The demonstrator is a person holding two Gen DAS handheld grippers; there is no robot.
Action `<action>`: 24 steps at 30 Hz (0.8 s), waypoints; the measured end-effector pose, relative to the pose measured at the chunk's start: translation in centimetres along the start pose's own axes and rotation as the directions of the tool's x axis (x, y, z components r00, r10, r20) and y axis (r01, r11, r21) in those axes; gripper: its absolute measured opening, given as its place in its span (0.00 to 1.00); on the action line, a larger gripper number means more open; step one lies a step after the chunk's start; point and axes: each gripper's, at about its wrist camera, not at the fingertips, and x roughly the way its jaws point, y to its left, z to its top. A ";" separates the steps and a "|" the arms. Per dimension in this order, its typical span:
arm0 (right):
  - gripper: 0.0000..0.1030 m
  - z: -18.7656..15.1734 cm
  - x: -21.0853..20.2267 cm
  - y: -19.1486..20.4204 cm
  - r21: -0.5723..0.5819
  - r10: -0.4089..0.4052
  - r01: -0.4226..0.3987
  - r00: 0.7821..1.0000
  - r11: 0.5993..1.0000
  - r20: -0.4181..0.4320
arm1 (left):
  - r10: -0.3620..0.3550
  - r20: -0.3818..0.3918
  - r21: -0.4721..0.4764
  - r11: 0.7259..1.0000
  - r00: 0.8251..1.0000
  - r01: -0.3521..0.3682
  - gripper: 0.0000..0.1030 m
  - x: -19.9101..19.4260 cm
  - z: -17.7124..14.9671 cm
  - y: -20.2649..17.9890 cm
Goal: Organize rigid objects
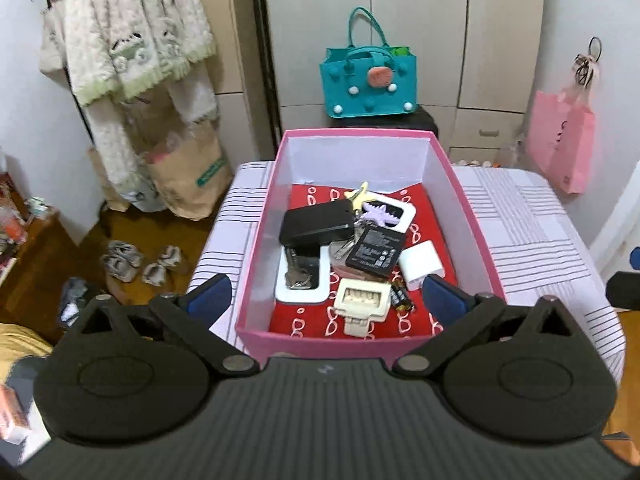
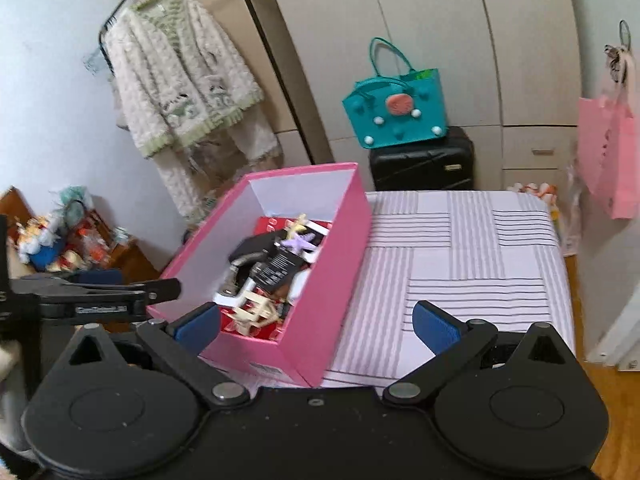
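A pink box (image 1: 252, 276) with white inner walls stands on a table under a striped cloth (image 1: 532, 220). Inside it, on a red liner, lie a black case (image 1: 316, 224), keys (image 1: 298, 278), a black battery pack (image 1: 376, 252), a white charger (image 1: 422, 264), a cream clip (image 1: 362, 300), small batteries (image 1: 402, 300) and a lilac charm (image 1: 378, 216). My left gripper (image 1: 326, 294) hangs open over the box's near end, with nothing held. My right gripper (image 2: 316, 326) is open at the near right corner of the box (image 2: 320, 280), empty too. The left gripper's black linkage (image 2: 120, 292) shows beside the box.
Behind the table stand a teal bag (image 2: 396, 116) on a black suitcase (image 2: 424, 164) and beige wardrobe doors (image 2: 440, 20). A pink paper bag (image 2: 608, 156) hangs at the right. Clothes hang on a rack (image 1: 132, 40) at the left, with slippers (image 1: 140, 264) on the floor.
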 end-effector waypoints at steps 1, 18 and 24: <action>1.00 -0.2 0.1 0.0 -0.003 -0.022 0.022 1.000 1.000 -0.009 | 0.001 -0.006 0.005 1.000 1.000 -0.001 1.00 -0.1 -0.1 -0.2; 1.00 -1.1 -1.1 -0.3 0.022 -0.273 0.274 0.961 0.962 -0.037 | -0.011 -0.033 -0.008 1.000 0.999 0.010 1.00 -1.4 -2.6 -2.9; 1.00 -1.9 -1.7 0.5 -0.001 -0.283 0.283 0.958 0.959 -0.045 | 0.007 -0.047 0.006 1.000 0.999 -0.007 1.00 -1.9 -3.0 -3.3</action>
